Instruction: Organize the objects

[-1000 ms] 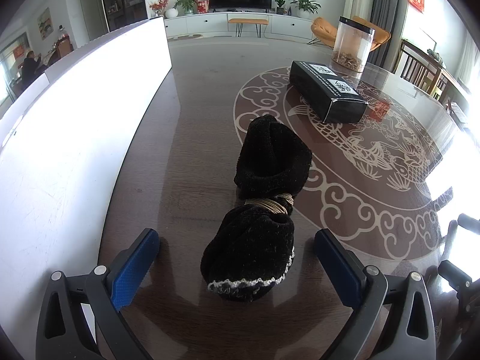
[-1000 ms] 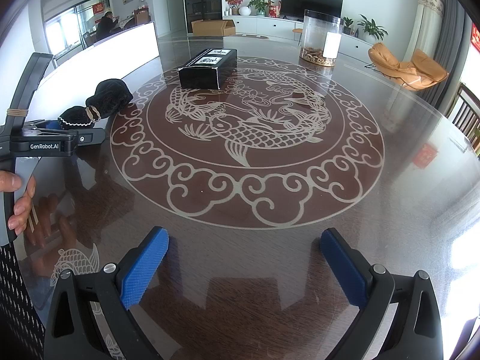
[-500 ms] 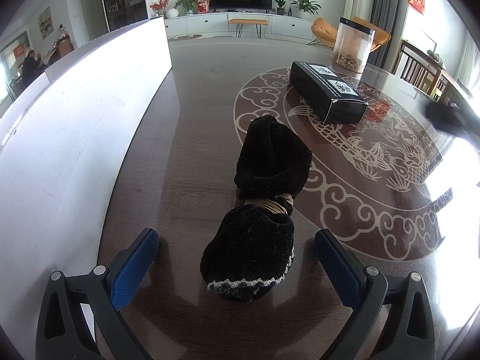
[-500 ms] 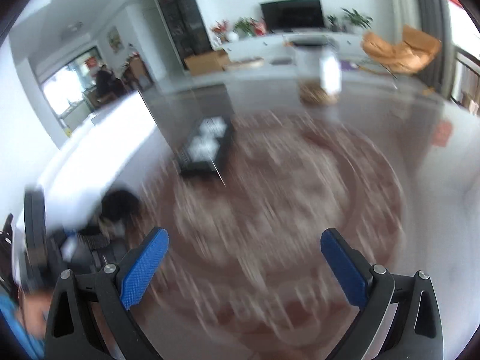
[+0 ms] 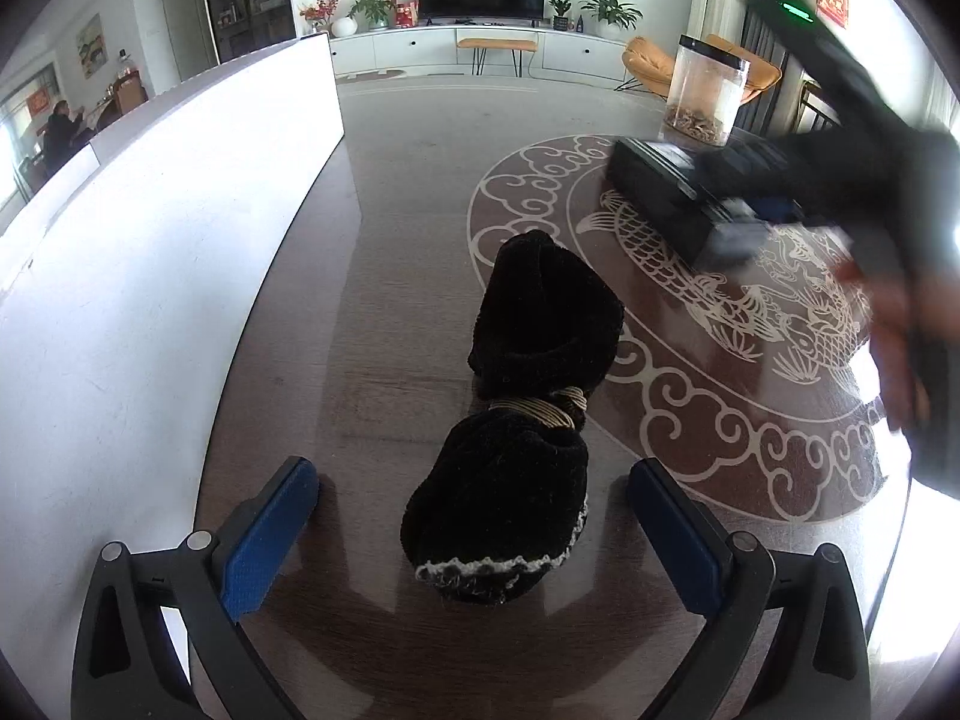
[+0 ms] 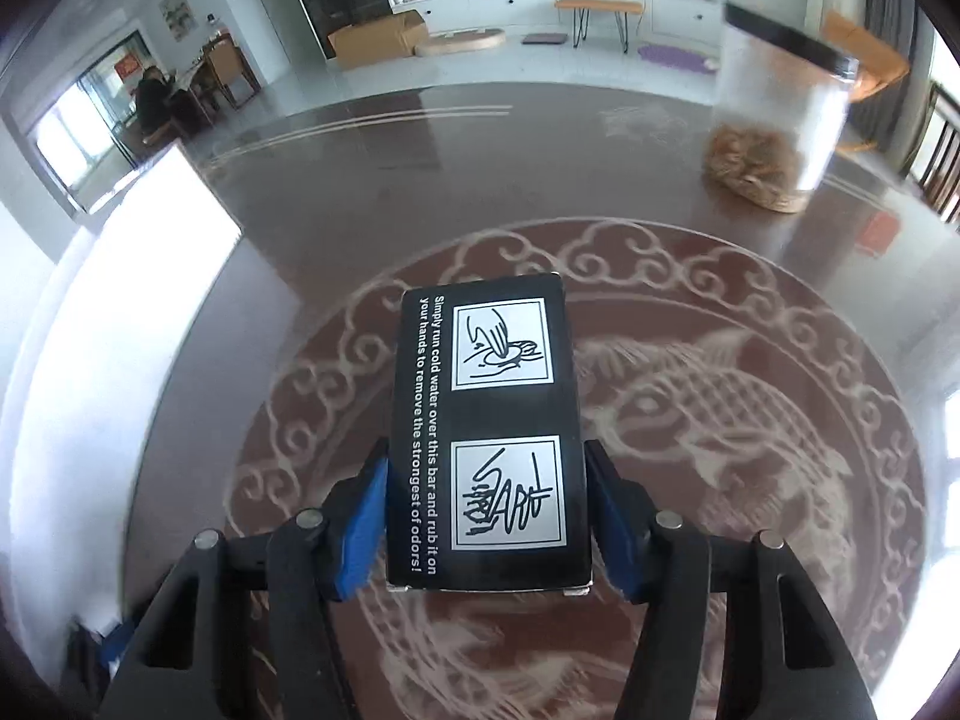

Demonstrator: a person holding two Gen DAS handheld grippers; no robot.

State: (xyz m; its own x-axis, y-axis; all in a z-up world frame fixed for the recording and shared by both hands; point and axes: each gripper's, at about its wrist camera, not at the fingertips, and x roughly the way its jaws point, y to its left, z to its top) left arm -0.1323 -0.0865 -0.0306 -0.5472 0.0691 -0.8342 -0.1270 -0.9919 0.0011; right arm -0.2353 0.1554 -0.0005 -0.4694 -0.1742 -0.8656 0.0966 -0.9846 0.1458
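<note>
Two grippers are working over a big dark table (image 6: 372,138) with a pale fish drawing on it. The right gripper (image 6: 486,516) is squeezing a black box (image 6: 486,420) between its blue pads (image 6: 363,531) — one pad is pressing on each long side, near the end closest to the camera. The box is lying flat, with white words and two small pictures on its top. It is sitting over the fish drawing, near the middle of the table.

The left gripper (image 5: 474,531) is staying low near the table's edge with its jaws spread wide. A black sock bundle (image 5: 522,414), tied in the middle with a tan band (image 5: 540,405), is lying between the open pads, touching neither one. A white wall (image 5: 150,276) is running along the table's left side.

From the left view, the box (image 5: 666,204) is lying farther off to the right, and the blurry right gripper (image 5: 774,204) is sitting over its near end. A clear jar (image 6: 780,102) with brown stuff at the bottom is standing behind the box, well apart from it.
</note>
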